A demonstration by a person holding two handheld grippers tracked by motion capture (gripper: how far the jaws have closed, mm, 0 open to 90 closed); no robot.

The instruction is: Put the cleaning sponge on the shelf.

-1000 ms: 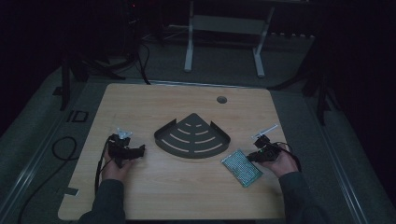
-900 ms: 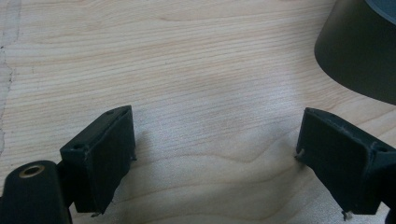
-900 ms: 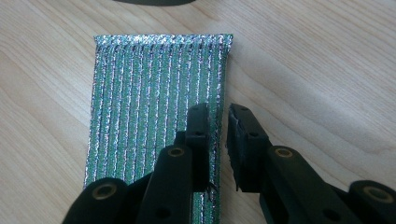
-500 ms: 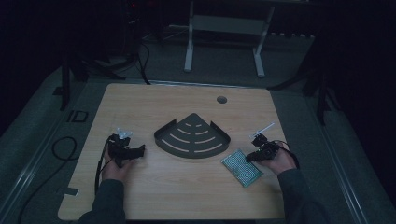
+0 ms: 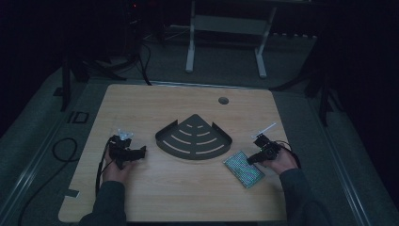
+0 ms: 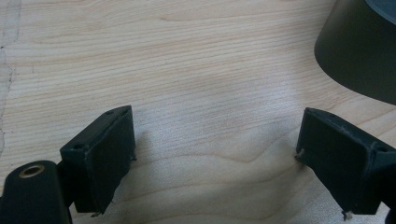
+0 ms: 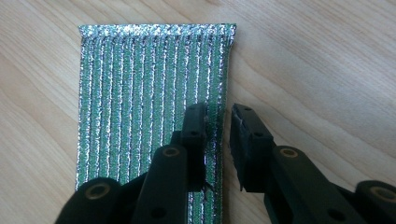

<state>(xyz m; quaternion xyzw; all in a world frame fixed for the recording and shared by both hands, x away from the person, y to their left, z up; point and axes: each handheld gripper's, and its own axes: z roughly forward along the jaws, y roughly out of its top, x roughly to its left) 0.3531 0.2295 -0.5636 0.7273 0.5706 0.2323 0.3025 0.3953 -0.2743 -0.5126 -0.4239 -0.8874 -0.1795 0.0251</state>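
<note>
While the high view is showing the whole wooden surface (image 5: pixel 188 197), the right gripper (image 5: pixel 256 157) is lying at the lower right of the frame, its tips at the near edge of a glittery green pouch (image 5: pixel 243 168), and the left gripper (image 5: pixel 136 152) is resting at the lower left, well apart from the pouch, with a dark fan-shaped slotted tray (image 5: pixel 194 139) sitting between them at the centre. In the left gripper view, the left gripper (image 6: pixel 215 149) is standing spread wide and released over bare wood, gripping nothing, with the tray's dark wall (image 6: pixel 359 51) at the upper right of the frame. In the right gripper view, the right gripper (image 7: pixel 218 126) is straddling the pouch's (image 7: pixel 149 93) right-hand edge, jaws narrowed to a slim gap but not yet clenched on the foil. The step in hand looks like the pickup of the pouch; the next move is probably calling for the jaws to pinch that thin edge firmly, then lift it clear, likely toward the tray.
</note>
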